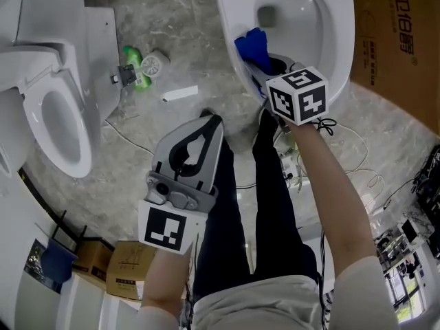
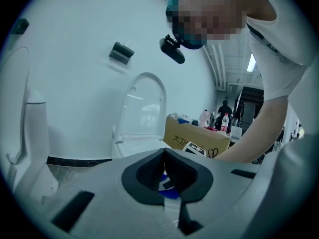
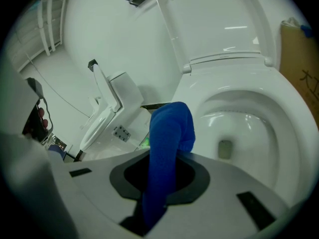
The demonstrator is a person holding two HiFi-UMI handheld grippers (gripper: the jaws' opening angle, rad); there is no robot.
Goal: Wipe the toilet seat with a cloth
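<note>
The blue cloth point(image 1: 253, 47) could be dragged off the toilet seat point(image 1: 228, 26) into the bowl if the stroke is angled inward, as its free end is left loose. It is clamped in the right gripper point(image 1: 267, 73), outstretched at the seat's edge. The left gripper point(image 1: 206, 126), its 2 jaws together and empty, is held near the body.

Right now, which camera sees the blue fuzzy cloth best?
The right gripper view. The blue fuzzy cloth fills its middle, pinched by the jaws of the right gripper, in front of the white toilet bowl. The head view shows it small at the bowl's rim. The left gripper view catches only what looks like a blue sliver.
</note>
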